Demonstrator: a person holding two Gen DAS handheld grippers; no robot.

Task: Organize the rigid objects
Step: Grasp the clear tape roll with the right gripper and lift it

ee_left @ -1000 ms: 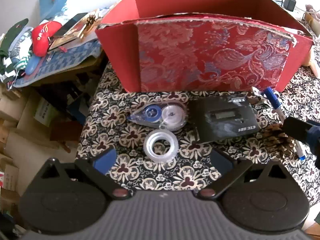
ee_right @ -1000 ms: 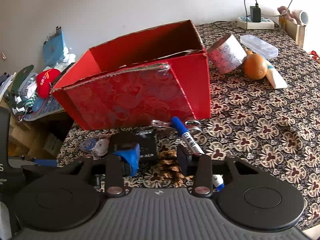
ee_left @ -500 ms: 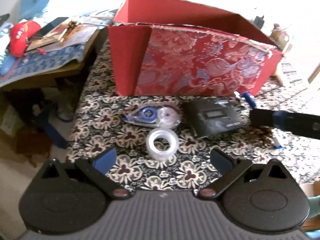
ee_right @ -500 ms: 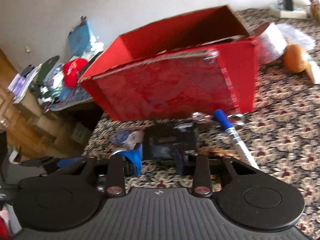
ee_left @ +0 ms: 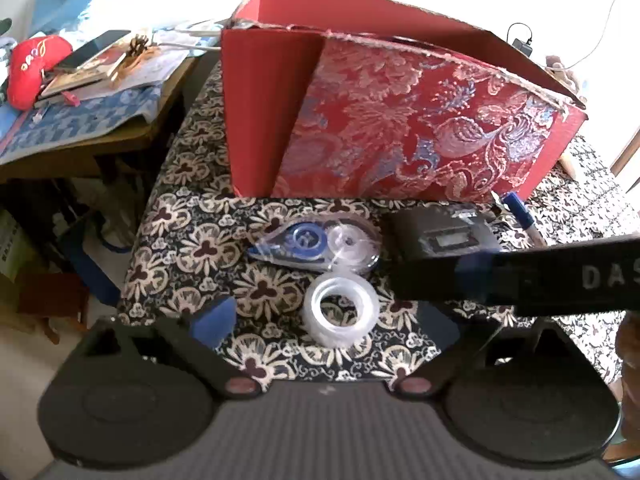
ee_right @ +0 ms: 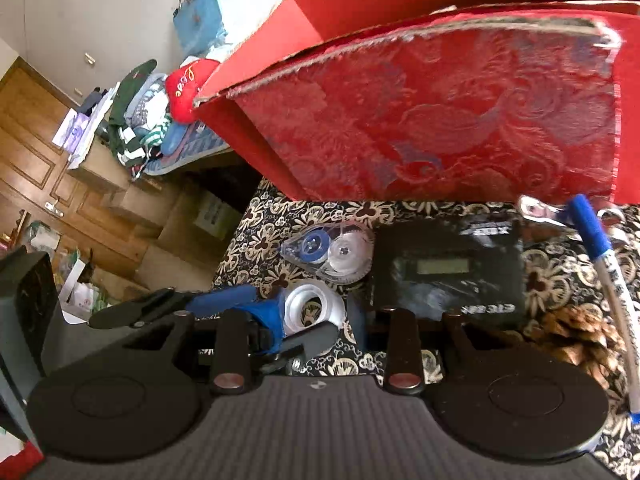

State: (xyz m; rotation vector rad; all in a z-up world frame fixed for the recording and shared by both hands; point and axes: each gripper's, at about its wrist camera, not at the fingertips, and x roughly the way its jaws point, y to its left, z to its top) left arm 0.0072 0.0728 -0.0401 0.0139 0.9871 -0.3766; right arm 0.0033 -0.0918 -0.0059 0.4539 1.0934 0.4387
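The red box [ee_left: 400, 120] stands open-topped at the back of the tabletop [ee_left: 192, 240], with the black device [ee_right: 444, 272], correction tape [ee_left: 316, 244] and tape roll [ee_left: 340, 310] lying before it. Both tools are spread and empty: the left tool [ee_left: 328, 320] brackets the roll, and the right tool [ee_right: 316, 316] hovers just over the same roll (the likely first pick), so next comes lowering, closing, then lifting into the box.

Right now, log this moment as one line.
left hand-held gripper: open, around tape roll | right hand-held gripper: open, nearby | red box: open

Grey wall [ee_right: 80, 8], wooden door [ee_right: 36, 152] — cluttered.
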